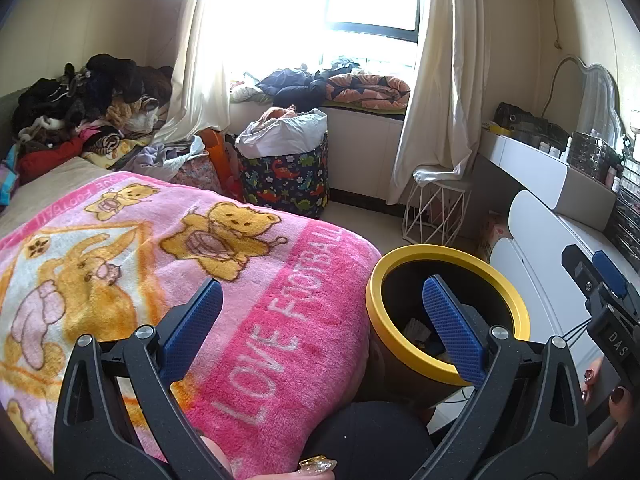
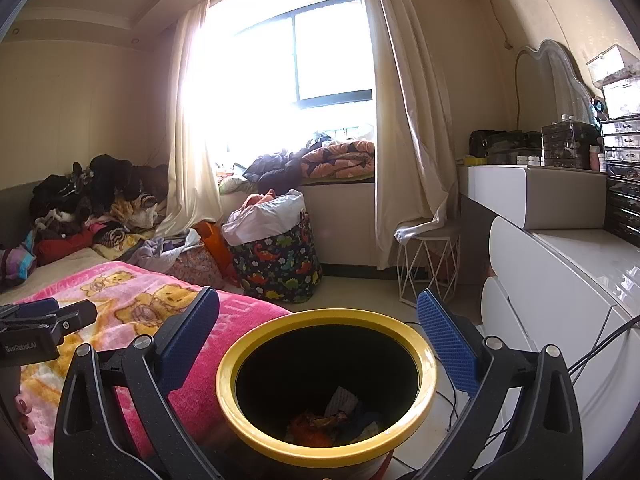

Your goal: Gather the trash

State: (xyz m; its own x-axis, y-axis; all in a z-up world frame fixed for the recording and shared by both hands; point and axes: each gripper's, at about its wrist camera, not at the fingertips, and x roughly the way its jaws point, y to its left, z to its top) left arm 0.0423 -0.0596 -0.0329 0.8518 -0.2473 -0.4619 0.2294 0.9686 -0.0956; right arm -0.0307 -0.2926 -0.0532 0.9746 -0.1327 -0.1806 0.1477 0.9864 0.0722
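- The yellow-rimmed bin (image 2: 326, 390) stands on the floor between the bed's pink blanket (image 1: 256, 320) and the white dresser (image 2: 568, 320); crumpled trash (image 2: 332, 418) lies at its bottom.
- The right gripper (image 2: 318, 332) hangs above the bin's mouth, jaws spread wide, holding nothing.
- The left gripper (image 1: 322, 320) hovers over the blanket's edge beside the bin, equally wide open and empty.
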